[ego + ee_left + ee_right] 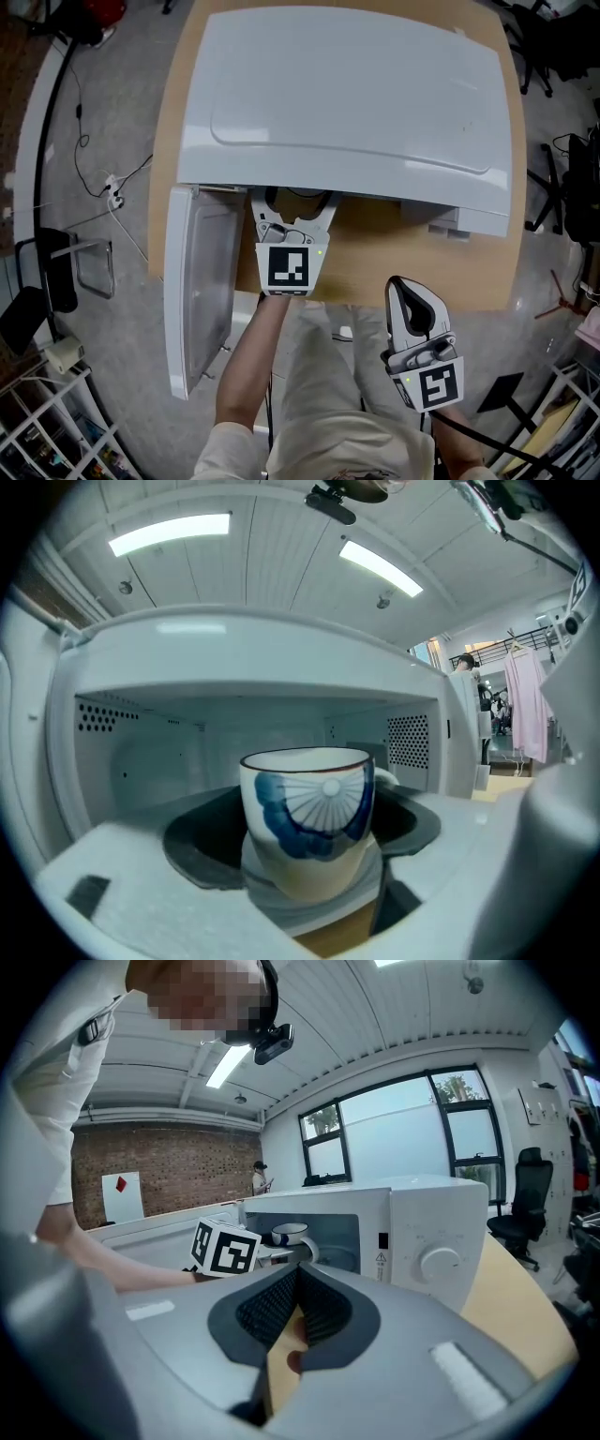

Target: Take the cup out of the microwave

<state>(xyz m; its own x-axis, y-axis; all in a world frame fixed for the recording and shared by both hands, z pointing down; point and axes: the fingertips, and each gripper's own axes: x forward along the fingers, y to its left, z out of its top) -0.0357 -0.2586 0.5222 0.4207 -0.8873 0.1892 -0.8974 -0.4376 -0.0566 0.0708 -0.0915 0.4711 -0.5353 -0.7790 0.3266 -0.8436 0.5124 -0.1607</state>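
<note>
A white cup (307, 817) with a blue fan pattern and a dark rim sits between the dark pads (197, 850) of my left gripper (292, 208), which is shut on it. The cup is at the mouth of the white microwave (347, 94), in front of its bare cavity (187, 742). The microwave door (199, 281) hangs wide open to the left. In the right gripper view the cup (289, 1235) shows in the doorway beside the left gripper's marker cube (225, 1249). My right gripper (404, 285) hovers off the table's front edge, shut on nothing.
The microwave stands on a wooden table (394, 253). Its control knob (441, 1262) is right of the opening. Cables (94, 159) trail over the floor on the left, and a wire shelf (47, 422) stands at the lower left. An office chair (527, 1199) stands at the far right.
</note>
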